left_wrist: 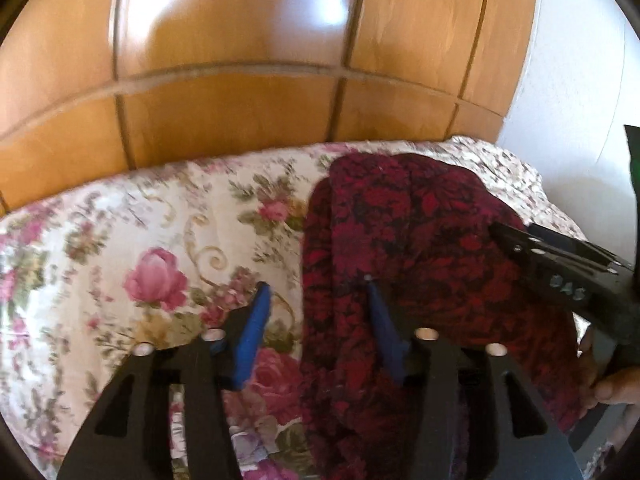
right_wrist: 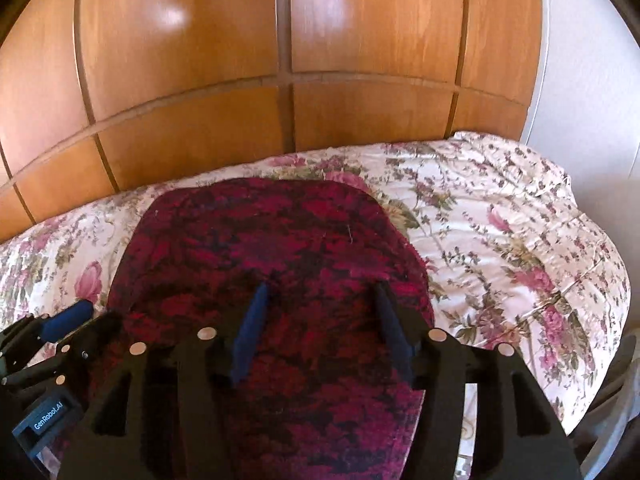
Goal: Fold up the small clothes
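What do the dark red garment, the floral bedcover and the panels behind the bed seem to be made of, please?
Dark red garment: probably a soft knit or velvety fabric, matte, with a fuzzy red-and-black pattern. Floral bedcover: thin printed woven cloth, perhaps cotton, showing creases. Panels: wood or wood veneer, glossy, with grain and window glare.

Garment point(right_wrist: 272, 248) on bedspread point(right_wrist: 500, 240), wardrobe point(right_wrist: 280, 80) behind
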`<state>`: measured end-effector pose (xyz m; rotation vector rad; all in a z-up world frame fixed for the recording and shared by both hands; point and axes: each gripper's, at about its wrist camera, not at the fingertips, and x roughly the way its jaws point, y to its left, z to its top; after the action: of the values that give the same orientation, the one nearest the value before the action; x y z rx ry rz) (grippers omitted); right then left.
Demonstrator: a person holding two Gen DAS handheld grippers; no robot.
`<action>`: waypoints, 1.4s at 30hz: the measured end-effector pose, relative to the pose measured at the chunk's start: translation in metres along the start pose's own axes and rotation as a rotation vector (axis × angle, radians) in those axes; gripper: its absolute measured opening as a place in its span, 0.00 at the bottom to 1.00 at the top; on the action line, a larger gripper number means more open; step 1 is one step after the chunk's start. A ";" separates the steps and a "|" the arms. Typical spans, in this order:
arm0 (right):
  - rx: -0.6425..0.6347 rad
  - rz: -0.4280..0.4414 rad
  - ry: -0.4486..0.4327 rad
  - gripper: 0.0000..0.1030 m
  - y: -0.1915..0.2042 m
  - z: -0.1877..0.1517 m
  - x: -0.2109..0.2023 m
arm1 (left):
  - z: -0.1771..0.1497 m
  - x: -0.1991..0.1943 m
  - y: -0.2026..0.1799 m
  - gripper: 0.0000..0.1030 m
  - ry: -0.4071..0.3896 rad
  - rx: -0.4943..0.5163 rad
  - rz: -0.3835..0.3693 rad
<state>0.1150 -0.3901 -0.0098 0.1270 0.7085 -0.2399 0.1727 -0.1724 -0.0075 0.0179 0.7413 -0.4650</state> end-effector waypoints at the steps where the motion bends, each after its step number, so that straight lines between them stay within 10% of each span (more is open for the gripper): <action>1: 0.023 0.007 -0.004 0.72 -0.003 0.000 -0.004 | 0.000 -0.002 0.001 0.55 -0.002 -0.001 0.001; 15: 0.066 -0.020 -0.054 0.93 0.010 -0.019 -0.047 | -0.004 -0.043 0.010 0.68 -0.068 -0.046 0.057; 42: 0.089 -0.131 -0.065 0.97 0.050 -0.071 -0.099 | -0.053 -0.098 0.046 0.86 -0.090 -0.116 0.173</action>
<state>0.0107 -0.3111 0.0038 0.1564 0.6420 -0.3998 0.0947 -0.0819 0.0109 -0.0467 0.6711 -0.2553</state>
